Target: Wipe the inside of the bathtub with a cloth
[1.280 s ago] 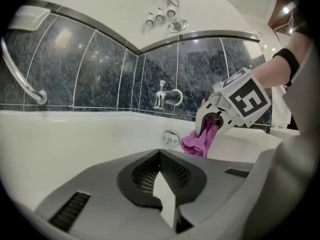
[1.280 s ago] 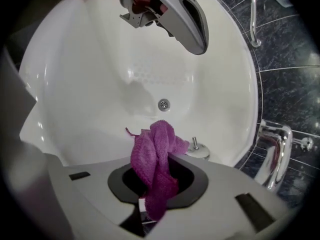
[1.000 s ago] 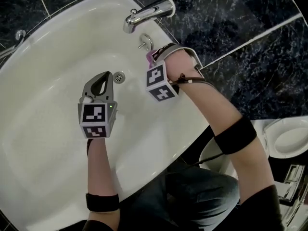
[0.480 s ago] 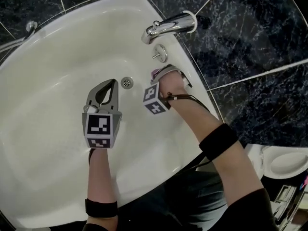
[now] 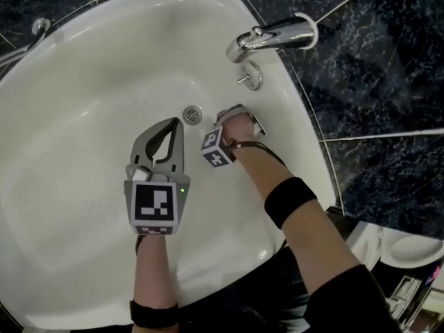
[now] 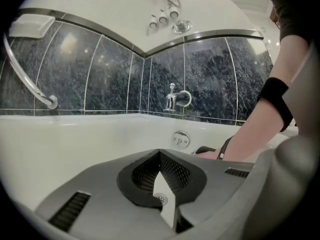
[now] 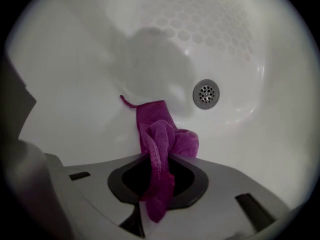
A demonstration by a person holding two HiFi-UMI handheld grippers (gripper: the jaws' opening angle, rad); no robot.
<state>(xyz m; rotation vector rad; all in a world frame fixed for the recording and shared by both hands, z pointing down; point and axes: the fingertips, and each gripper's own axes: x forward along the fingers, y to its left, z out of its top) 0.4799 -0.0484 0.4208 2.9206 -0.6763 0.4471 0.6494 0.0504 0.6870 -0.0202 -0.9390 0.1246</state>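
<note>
Cloth (image 7: 161, 134) sitting pinched in right tongs (image 7: 159, 158), pressing on tub (image 7: 75, 59) near drain (image 7: 205, 94). Left tongs (image 5: 168, 125) hovering closed, empty. Guessing mid-wipe, most of tub left tbh.

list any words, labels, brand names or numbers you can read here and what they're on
No readable text in any view.
Left gripper and right gripper: only black-and-white square marker patterns, no letters.
Faucet, overflow plate, bathtub, cloth: no brand or label visible.
Clutter at the head view's lower right corner: too small and blurred to read.
</note>
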